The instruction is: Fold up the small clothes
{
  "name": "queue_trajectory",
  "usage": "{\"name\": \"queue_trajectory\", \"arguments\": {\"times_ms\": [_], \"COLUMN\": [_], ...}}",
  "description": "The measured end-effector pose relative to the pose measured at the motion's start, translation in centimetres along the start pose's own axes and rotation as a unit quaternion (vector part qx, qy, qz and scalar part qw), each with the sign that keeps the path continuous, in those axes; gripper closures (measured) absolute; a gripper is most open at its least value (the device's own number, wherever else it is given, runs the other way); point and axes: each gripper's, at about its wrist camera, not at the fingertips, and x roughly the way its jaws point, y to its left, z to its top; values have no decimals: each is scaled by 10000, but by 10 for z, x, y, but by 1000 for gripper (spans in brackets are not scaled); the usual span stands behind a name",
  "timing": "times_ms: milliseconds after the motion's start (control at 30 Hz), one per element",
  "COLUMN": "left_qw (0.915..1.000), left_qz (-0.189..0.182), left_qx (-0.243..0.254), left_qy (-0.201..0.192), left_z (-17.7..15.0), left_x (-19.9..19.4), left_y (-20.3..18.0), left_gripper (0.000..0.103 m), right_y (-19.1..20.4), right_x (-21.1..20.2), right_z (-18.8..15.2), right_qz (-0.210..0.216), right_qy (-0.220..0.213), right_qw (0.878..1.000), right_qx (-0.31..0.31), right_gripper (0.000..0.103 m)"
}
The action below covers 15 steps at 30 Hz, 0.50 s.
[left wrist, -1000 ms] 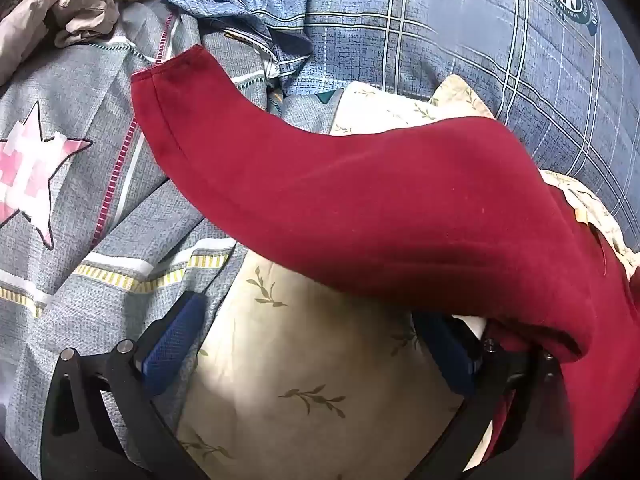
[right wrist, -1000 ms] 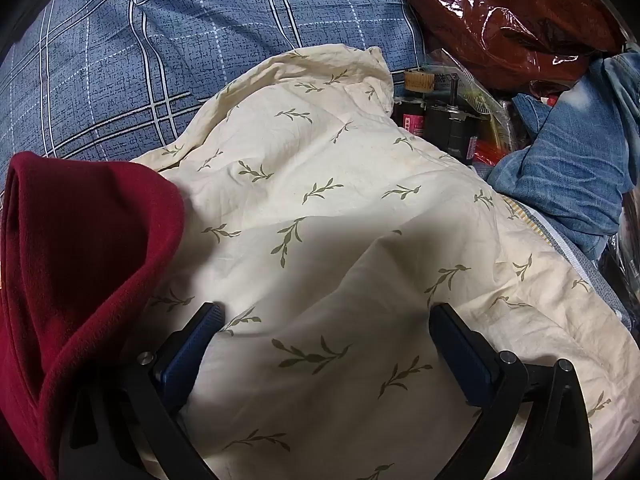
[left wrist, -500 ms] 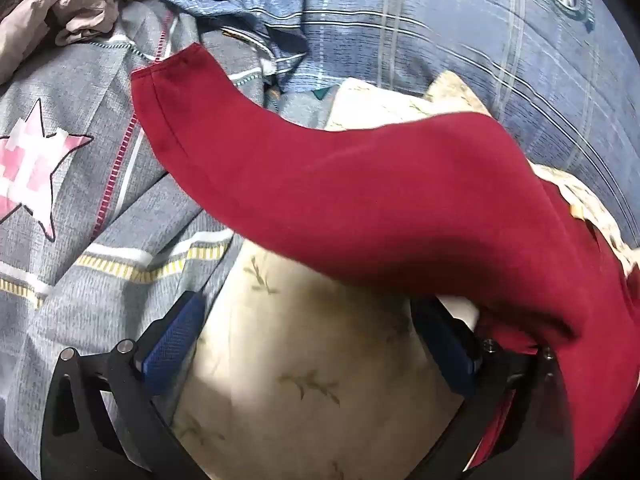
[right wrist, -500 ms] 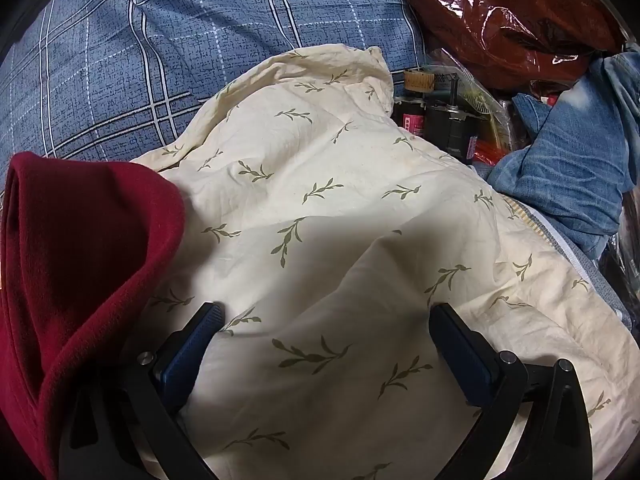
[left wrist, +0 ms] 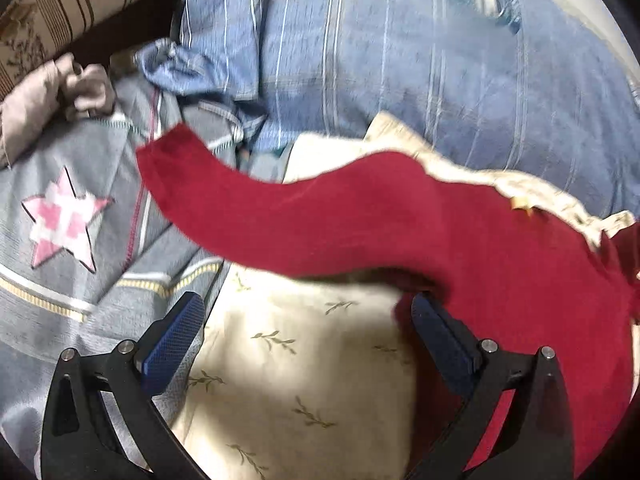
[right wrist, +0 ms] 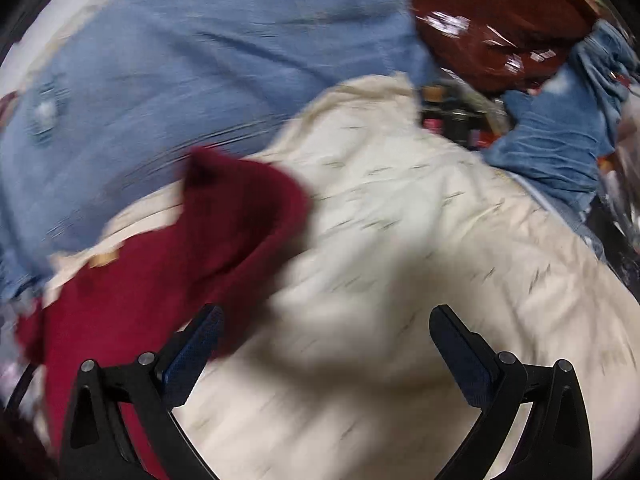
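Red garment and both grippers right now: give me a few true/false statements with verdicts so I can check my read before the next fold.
1. The red garment lies partly on the cream leaf-print cloth. True.
2. The left gripper is clamped on the red garment. False: its jaws stand wide apart, though red cloth drapes by one finger.
3. The right gripper is open over the cream cloth. True.
4. A green star is on the grey bedding. False: the star is pink and white.
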Motion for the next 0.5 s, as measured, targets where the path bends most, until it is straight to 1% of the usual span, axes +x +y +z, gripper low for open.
{"name": "queue_trajectory", "arguments": {"times_ms": [100,167,233,267,300,367,500], "left_qw": [9999,9998,9996,9997,9997,9997,9997], "left_qz": [0,12,88,91,76,17,-88], "left_qx": [24,69,80,79,65,27,58], "left_qy": [-156,-202,-238,-231,-227,-222,-199], "left_z": [5,7,8,9,9,9,7], "left_x": [-9,-11,-14,-13,-13,-14,-13], "left_y": [-2,-4,-4,-4,-3,-1,-4], "left_gripper": [0,0,0,0,0,0,0], "right_y": [43,79,117,129,150,174,207], "right_x": [-33,-48,-54,-53,-51,-39,-15], "right_z": [-8,-16,-23,-25,-29,-34,-49], "right_qz": [433,868,1200,1301,1430,1379,1367], "right_qy": [-48,-83,-98,-103,-141,-203,-212], "right_qw": [9982,9938,9881,9859,9822,9807,9804], "right_qx": [-402,-684,-952,-1047,-1207,-1373,-1406], "right_gripper": [0,0,0,0,0,0,0]}}
